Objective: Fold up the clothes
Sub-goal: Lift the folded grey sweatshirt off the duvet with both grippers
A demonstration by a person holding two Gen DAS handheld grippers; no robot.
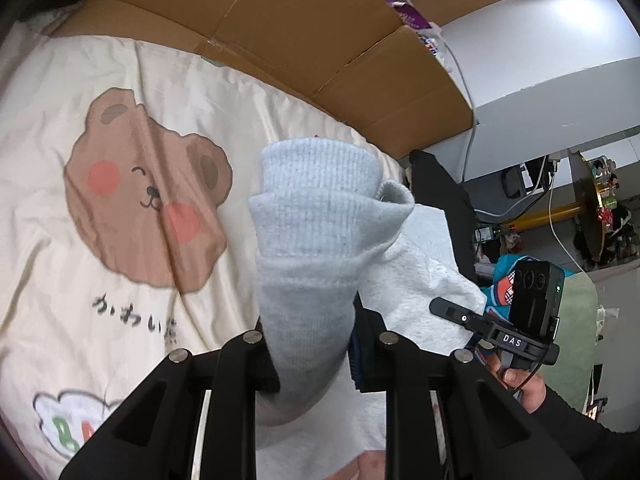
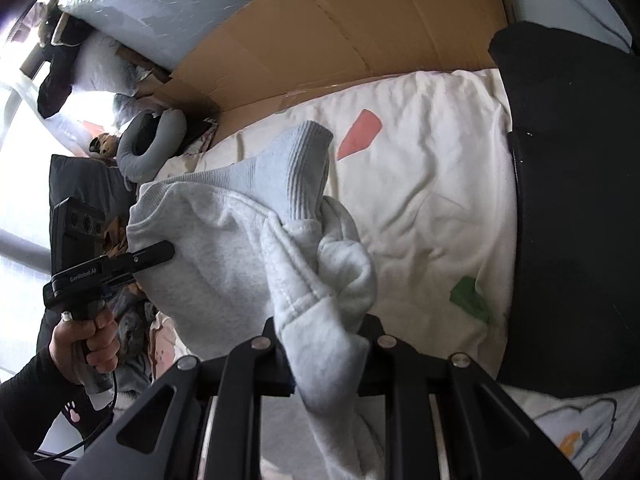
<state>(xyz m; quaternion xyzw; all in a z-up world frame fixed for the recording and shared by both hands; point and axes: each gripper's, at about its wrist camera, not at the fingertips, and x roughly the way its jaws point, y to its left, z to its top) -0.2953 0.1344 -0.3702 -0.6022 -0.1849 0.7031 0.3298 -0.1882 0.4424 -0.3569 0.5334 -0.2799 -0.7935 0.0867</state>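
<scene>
A light grey sweatshirt (image 1: 320, 232) hangs bunched above the bed, its ribbed cuff folded over at the top. In the left wrist view my left gripper (image 1: 310, 344) is shut on the sleeve fabric below the cuff. My right gripper (image 1: 444, 308) shows at the right, held by a hand (image 1: 524, 388), its fingers against the fleece side of the garment. In the right wrist view my right gripper (image 2: 324, 340) is shut on a bunched fold of the sweatshirt (image 2: 224, 248). My left gripper (image 2: 160, 254) grips the garment's far left edge there.
A cream blanket with a brown bear print (image 1: 148, 200) covers the bed beneath. Flattened cardboard (image 1: 320, 40) lines the far side. A black garment (image 2: 568, 200) lies on the bed at the right. A grey neck pillow (image 2: 152, 148) and clutter sit at the far left.
</scene>
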